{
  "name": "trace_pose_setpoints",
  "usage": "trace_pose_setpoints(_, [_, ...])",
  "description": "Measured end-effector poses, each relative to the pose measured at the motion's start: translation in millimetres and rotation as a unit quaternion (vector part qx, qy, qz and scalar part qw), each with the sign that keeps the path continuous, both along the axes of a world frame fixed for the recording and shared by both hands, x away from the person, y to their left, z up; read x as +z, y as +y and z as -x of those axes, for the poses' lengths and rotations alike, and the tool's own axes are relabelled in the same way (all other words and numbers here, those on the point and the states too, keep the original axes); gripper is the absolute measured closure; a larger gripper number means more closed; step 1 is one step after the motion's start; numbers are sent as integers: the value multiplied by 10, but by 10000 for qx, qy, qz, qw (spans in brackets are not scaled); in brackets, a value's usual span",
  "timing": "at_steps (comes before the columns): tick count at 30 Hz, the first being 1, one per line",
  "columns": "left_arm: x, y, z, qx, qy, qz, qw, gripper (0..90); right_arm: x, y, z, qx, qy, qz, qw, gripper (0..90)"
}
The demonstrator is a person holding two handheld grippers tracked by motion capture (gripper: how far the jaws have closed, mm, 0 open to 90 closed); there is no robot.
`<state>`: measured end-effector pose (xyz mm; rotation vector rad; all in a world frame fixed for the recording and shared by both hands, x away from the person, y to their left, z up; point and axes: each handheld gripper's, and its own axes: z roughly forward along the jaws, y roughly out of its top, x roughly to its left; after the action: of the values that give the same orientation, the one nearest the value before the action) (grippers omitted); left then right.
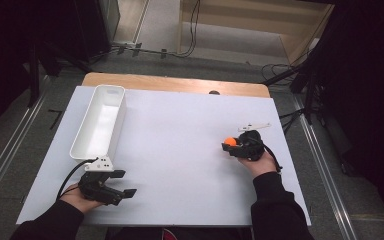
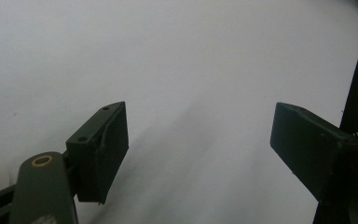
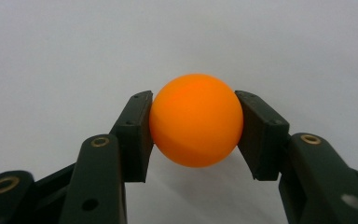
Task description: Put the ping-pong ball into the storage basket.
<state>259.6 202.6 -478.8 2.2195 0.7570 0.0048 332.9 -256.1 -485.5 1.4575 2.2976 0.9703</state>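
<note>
High view first: the right gripper [image 1: 228, 144] sits right of centre in the frame, held in a hand whose dark sleeve comes up from the bottom edge, wrist angled so the jaws point toward the left of the picture. It's clamped on a little orange ball [image 1: 230, 141]. The left gripper [image 1: 123, 183] is in the lower left, resting low over the white table [image 1: 180, 150], jaws pointing right and standing apart with nothing in them. Just above it a long white rectangular bin [image 1: 100, 122] runs up toward the upper left, smooth plastic with rounded corners

Left gripper view: two chunky matte black fingers [image 2: 103, 149], one lower left and one at the right edge, wide apart over plain white tabletop

Right gripper view: here you get the detail the overhead misses, the ball [image 3: 196, 120] is dead centre, smooth and glossy, a perfect sphere, squeezed on both sides by flat black pads [image 3: 135, 135], with brass rivets on the linkage below
</note>
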Motion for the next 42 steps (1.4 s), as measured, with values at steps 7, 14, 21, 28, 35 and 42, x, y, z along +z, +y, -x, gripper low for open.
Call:
trace_pose_setpoints(7, [-1,-1,1,-1,13,-6,10000,198,30,72,31,158,-48,-55,9998,478])
trace_pose_setpoints(14, [-4,-2,0,-3,20,-3,10000,198,47,135,59,268,16,-112,9996,479])
trace_pose_setpoints(21, [-6,-3,-1,-6,22,-8,10000,198,56,214,87,441,42,-187,9988,479])
trace_pose_setpoints(28, [-7,-5,0,0,38,-10,10000,198,67,297,120,594,39,-233,9980,479])
trace_pose_setpoints(35, [-9,-7,1,4,36,-7,10000,198,65,350,138,688,71,-253,9973,479])
trace_pose_setpoints(42, [-9,-6,0,-2,34,-16,10000,198,64,400,153,803,64,-266,9964,479])
